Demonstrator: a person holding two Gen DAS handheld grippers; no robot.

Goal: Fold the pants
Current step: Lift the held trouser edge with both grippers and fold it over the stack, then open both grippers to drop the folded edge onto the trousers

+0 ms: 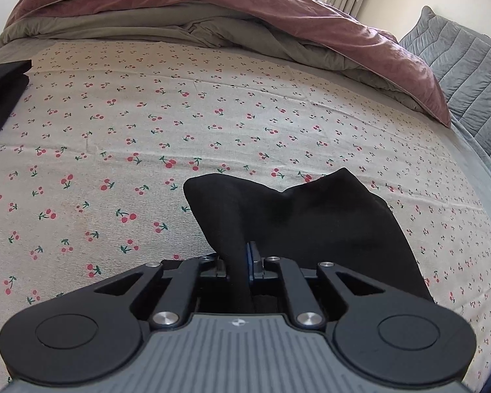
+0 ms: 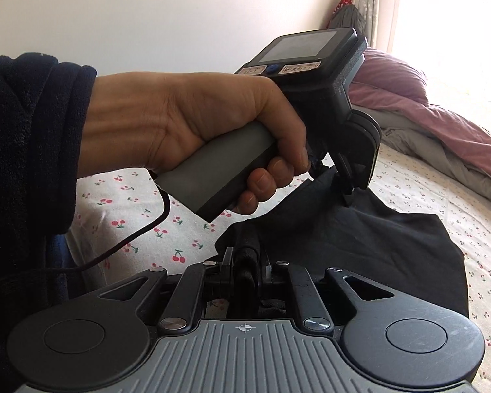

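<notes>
Because the black pants (image 1: 294,216) were to be folded, both grippers pinched one bunched edge, keeping it lifted above the cherry-print bedsheet (image 1: 147,114) near its front edge. Left gripper (image 1: 242,262) and right gripper (image 2: 245,262) were each clamped on fabric; the left hand (image 2: 193,124) gripped its handle.

A cherry-print sheet (image 1: 212,104) covered the bed. A mauve duvet (image 1: 360,42) lay bunched along its far edge, its grey-green underside (image 1: 154,26) exposed. A grey quilted pillow (image 1: 464,62) sat beside the duvet at the right. Curtains (image 2: 373,3) hung by a bright window (image 2: 451,32). A plain white wall (image 2: 163,9) stood behind.
</notes>
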